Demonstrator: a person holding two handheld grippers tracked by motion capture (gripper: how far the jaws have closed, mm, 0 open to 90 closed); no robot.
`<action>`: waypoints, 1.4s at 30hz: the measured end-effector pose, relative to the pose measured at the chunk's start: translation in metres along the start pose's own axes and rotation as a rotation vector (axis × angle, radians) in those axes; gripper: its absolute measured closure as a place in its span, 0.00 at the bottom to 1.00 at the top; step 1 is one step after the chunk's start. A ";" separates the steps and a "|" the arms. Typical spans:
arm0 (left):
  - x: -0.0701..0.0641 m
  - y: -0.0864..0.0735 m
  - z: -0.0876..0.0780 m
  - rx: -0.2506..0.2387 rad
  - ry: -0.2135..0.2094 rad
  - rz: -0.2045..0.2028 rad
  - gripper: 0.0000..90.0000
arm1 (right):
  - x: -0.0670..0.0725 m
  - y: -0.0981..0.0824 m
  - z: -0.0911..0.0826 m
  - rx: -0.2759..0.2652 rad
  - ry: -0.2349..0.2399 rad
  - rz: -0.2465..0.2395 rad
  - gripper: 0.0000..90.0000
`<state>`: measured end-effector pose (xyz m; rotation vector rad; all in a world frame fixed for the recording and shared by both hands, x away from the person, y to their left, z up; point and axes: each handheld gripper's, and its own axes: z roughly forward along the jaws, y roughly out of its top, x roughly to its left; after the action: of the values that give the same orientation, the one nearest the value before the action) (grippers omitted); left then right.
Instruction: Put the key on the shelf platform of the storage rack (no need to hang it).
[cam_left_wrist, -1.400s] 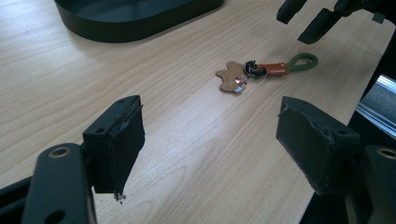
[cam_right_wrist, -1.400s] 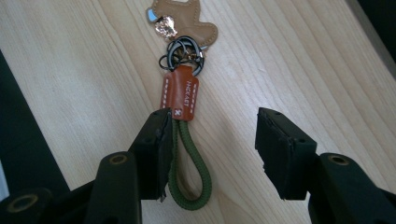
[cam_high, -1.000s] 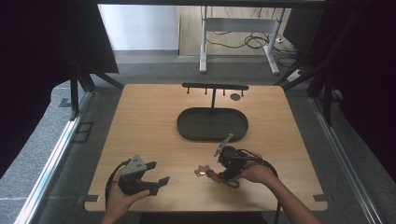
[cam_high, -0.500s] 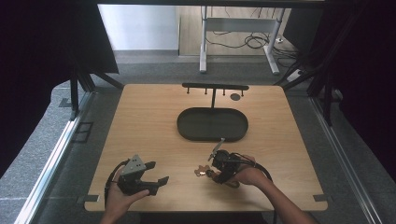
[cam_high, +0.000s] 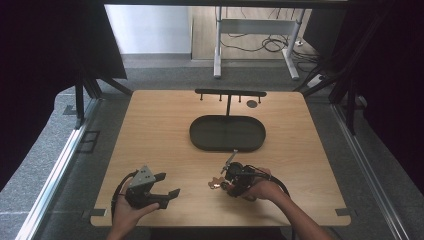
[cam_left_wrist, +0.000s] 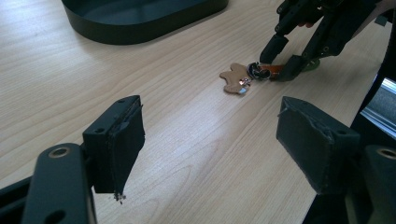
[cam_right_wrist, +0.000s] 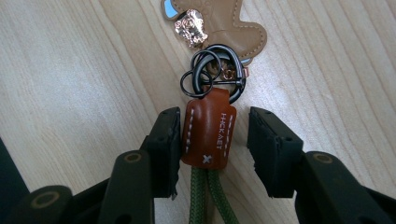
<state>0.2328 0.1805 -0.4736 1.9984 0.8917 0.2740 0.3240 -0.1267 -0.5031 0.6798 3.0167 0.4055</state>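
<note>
I am looking down on a light wooden table with a dark oval tray near its middle, which I use as my landmark; just behind the tray stands a thin black rack with small pegs. In front of the tray and slightly to its right lies a keychain: a tan leather figure-shaped charm, dark metal rings, a brown leather tab stamped with letters, and a green cord running back from the tab. My right gripper, held in a hand, is lowered at that keychain; in the right gripper view its fingers stand on either side of the brown tab, the left one touching or nearly touching it and the right one a little apart, so they are narrowed around the tab without clamping it. My left gripper rests in front of the tray and well to its left, pointing toward the keychain; in the left gripper view its fingers are spread wide with bare table between them, holding nothing
</note>
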 end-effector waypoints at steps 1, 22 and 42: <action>0.000 0.000 0.000 0.001 0.001 0.000 0.26 | 0.000 0.000 0.000 0.000 -0.010 -0.003 0.64; 0.001 0.000 0.000 -0.004 0.003 -0.004 0.26 | -0.006 -0.001 -0.012 -0.042 0.022 0.029 0.74; 0.001 0.001 -0.003 -0.012 0.006 -0.003 0.26 | -0.009 0.002 -0.065 -0.179 0.023 0.036 0.74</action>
<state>0.2324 0.1833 -0.4713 1.9864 0.8944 0.2827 0.3277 -0.1444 -0.4397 0.7211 2.9447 0.6791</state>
